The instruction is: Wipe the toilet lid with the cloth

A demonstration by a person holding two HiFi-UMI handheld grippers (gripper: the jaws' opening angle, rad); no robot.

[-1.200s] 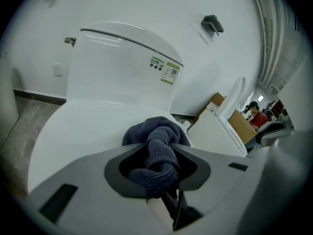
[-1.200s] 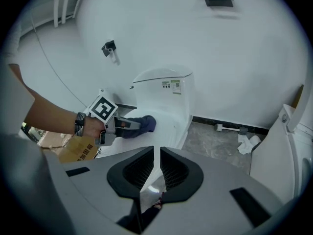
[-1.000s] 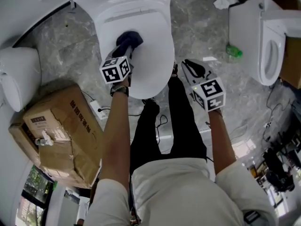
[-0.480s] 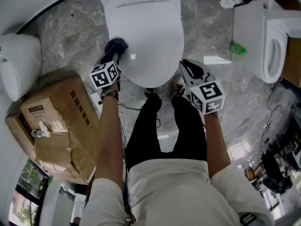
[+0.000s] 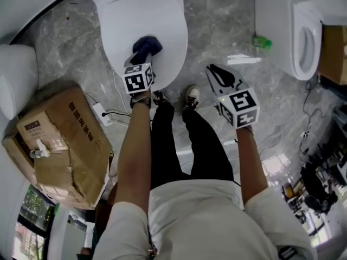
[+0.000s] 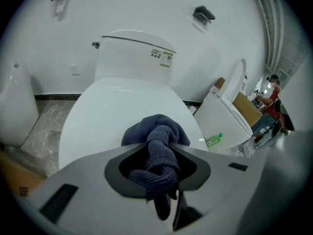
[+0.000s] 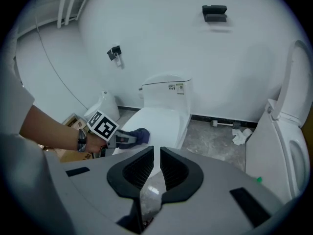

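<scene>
Cloth (image 6: 156,131), dark blue, bunched: pinched between the pads of left claw (image 6: 160,151), loose tail hanging back behind the tips, thick wad pushed out ahead of them, presumably to put fabric, not plastic, against the surface. Wad resting on closed toilet lid (image 6: 107,111), white, directly beneath and ahead of the tips, toward the near rim; claw tilted steeply downward, likely for pressure during the stroke. Right claw (image 7: 154,163): pads drawn almost together, nothing between; held off to the side above grey marble floor (image 7: 215,141), apparently parked clear of the wiping path. Farther ahead of left claw: cistern (image 6: 134,58) against the wall. Off to its right: second toilet (image 6: 230,116), green bottle (image 6: 213,141) at its foot.
</scene>
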